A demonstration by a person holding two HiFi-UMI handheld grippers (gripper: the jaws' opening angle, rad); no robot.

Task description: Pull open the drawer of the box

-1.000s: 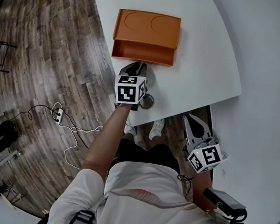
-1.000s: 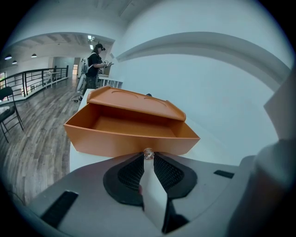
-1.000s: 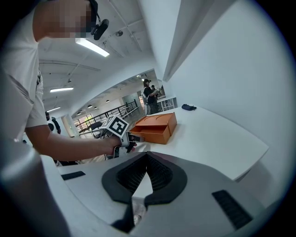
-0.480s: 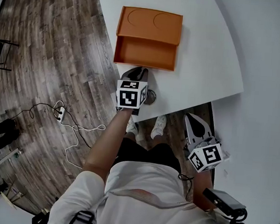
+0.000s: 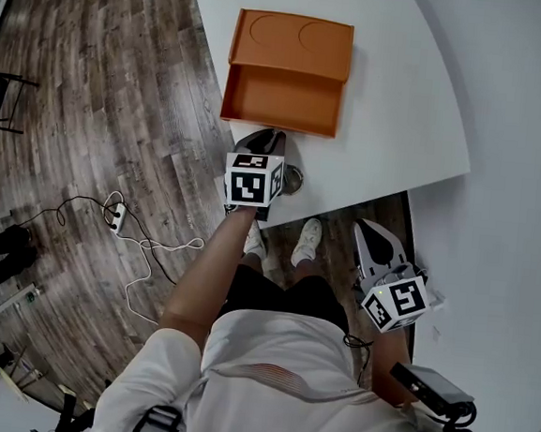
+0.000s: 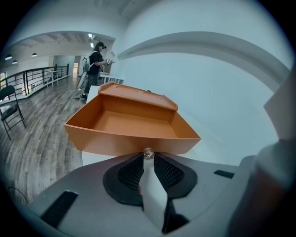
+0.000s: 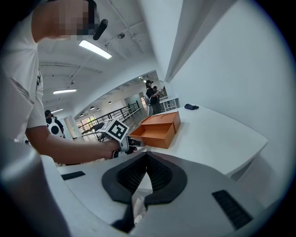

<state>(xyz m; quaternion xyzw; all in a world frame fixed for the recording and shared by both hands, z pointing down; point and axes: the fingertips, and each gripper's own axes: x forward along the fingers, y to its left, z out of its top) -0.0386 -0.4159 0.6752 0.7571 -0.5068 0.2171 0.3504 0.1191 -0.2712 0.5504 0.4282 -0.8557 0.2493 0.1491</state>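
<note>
An orange box point(image 5: 293, 41) lies on the white table point(image 5: 391, 127), and its drawer point(image 5: 282, 103) stands pulled out toward me, empty inside. In the left gripper view the drawer point(image 6: 132, 125) fills the middle, with a small clear knob point(image 6: 148, 152) on its front wall. My left gripper point(image 6: 148, 156) is shut on that knob; in the head view it point(image 5: 273, 139) meets the drawer's near edge. My right gripper point(image 5: 374, 233) hangs off the table's near right side, jaws together and holding nothing; in its own view the tips point(image 7: 147, 155) meet.
A small round grey thing point(image 5: 291, 179) sits by the table's front edge beside my left hand. A dark object point(image 7: 190, 107) lies at the table's far end. A cable and power strip point(image 5: 115, 220) lie on the wooden floor at left. A person point(image 6: 97, 58) stands far behind.
The drawer has slid further out of the box toward me, and my left gripper has come back with it. The right gripper has hardly shifted.
</note>
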